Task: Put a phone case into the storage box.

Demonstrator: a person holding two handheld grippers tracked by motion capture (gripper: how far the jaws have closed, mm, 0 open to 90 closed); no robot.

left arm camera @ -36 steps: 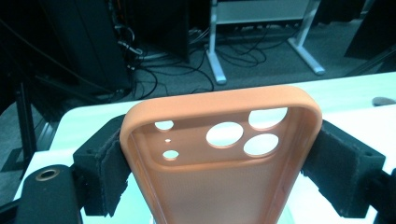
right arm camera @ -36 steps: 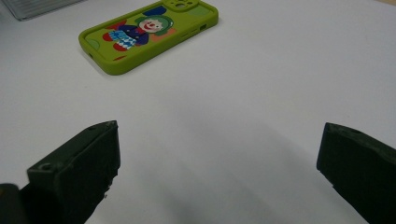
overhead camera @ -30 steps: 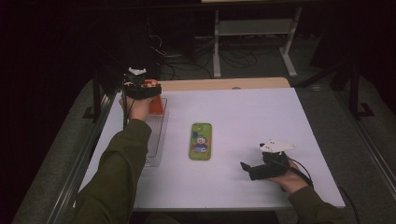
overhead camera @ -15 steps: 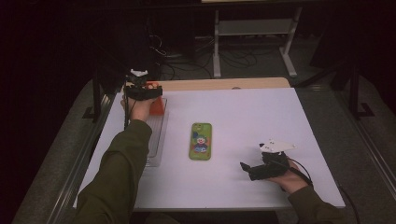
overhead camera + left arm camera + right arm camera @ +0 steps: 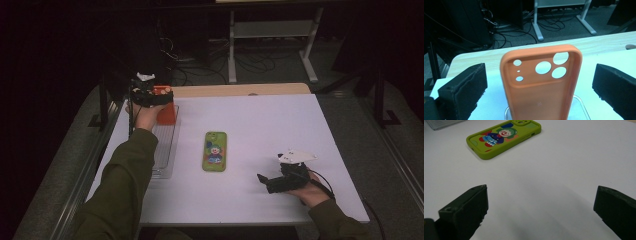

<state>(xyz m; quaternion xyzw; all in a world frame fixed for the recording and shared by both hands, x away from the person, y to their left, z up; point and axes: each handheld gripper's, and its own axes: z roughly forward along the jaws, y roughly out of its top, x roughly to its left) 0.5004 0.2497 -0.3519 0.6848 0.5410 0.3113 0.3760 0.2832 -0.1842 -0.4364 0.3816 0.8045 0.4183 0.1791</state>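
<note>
Brightly lit tabletop [image 5: 260,120] from above, dark surroundings; soft shadow under the open right fingers [image 5: 464,207]; orange case [image 5: 541,82] between left fingers perhaps slightly blurred.

Pretty sure I'm working in some kind of lab or test room here, not anyone's home. My white table [image 5: 300,130] sits under bright light while everything around it is dark. Past the far edge there's a tangle of black cables [image 5: 250,62] all over the floor, plus the legs of a white metal stand [image 5: 270,45]. Metal rails [image 5: 80,170] run along the table's side, like a fixed rig setup.
</note>
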